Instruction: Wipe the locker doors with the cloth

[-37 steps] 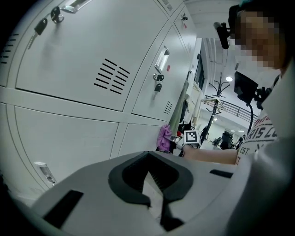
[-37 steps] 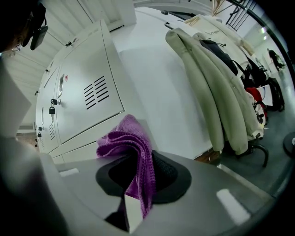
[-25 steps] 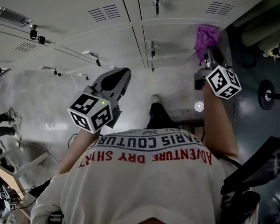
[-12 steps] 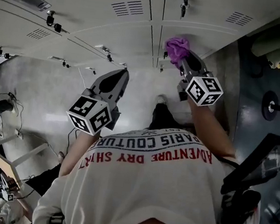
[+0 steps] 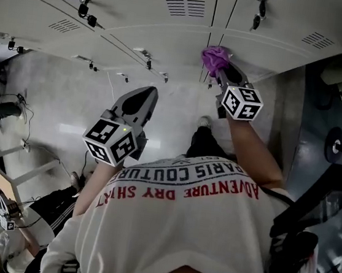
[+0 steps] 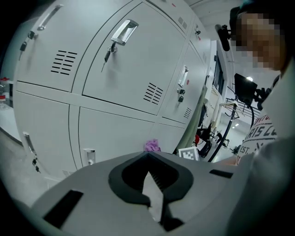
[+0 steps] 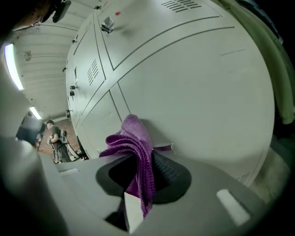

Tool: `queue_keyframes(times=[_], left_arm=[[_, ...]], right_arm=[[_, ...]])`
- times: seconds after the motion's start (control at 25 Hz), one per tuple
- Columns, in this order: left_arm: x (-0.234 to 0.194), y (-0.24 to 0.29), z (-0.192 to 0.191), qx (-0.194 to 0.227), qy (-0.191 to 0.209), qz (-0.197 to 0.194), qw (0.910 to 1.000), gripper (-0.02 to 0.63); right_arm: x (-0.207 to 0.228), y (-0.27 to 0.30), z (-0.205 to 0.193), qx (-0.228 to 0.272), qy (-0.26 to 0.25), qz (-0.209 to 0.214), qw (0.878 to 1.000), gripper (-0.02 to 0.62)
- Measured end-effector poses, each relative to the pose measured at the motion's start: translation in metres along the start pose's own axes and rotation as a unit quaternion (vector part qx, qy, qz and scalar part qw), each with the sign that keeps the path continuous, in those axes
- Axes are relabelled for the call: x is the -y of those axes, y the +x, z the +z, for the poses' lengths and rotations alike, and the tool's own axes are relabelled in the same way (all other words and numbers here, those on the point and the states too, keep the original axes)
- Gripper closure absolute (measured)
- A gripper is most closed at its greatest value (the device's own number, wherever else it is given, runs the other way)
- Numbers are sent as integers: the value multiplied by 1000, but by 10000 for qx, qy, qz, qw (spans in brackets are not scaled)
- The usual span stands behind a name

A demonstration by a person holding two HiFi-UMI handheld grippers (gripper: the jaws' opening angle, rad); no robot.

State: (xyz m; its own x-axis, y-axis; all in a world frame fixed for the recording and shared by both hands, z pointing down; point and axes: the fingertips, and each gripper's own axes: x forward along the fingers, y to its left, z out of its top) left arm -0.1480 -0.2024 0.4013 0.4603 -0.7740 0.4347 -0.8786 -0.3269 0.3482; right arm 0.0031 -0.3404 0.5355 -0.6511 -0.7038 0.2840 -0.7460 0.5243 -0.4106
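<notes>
Grey left gripper (image 5: 144, 95) faces the lockers and sits well apart from them, jaws closed tip to tip with nothing between them. Right of it, the right gripper (image 5: 221, 71) has its jaws clamped on a bunched purple cloth (image 5: 215, 56). The cloth is pushed up to a pale metal locker door (image 5: 263, 39), just beside the vertical seam between two doors; actual contact can't be confirmed, and in the left gripper view a keyed latch handle (image 6: 123, 31) sits on a higher door, well apart from the cloth.
</notes>
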Motion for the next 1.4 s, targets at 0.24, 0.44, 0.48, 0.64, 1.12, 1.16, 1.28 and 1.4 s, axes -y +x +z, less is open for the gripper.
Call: queue_keyframes(times=[0.24, 0.44, 0.48, 0.64, 1.12, 1.16, 1.28, 1.4], left_arm=[[-3, 2, 0, 1, -13, 43, 10000, 606], [-1, 6, -2, -42, 1, 18, 10000, 606], [0, 7, -2, -51, 6, 3, 10000, 606], [7, 13, -3, -85, 42, -89, 9999, 606], [31, 32, -7, -245, 197, -446, 9985, 606], [33, 33, -7, -250, 204, -465, 9984, 606], [37, 36, -7, -273, 231, -514, 9980, 606], [39, 39, -8, -305, 249, -555, 9977, 606]], right_arm=[[10, 18, 2, 6, 74, -146, 9999, 518], [12, 18, 2, 40, 159, -132, 9998, 518], [13, 17, 3, 46, 189, -127, 9997, 518], [21, 11, 5, 108, 347, -157, 9992, 518], [84, -32, 23, 346, 277, -830, 9956, 518], [91, -37, 25, 376, 312, -906, 9947, 518], [116, -54, 31, 481, 397, -1182, 9910, 518], [140, -71, 36, 555, 440, -1449, 9869, 518]])
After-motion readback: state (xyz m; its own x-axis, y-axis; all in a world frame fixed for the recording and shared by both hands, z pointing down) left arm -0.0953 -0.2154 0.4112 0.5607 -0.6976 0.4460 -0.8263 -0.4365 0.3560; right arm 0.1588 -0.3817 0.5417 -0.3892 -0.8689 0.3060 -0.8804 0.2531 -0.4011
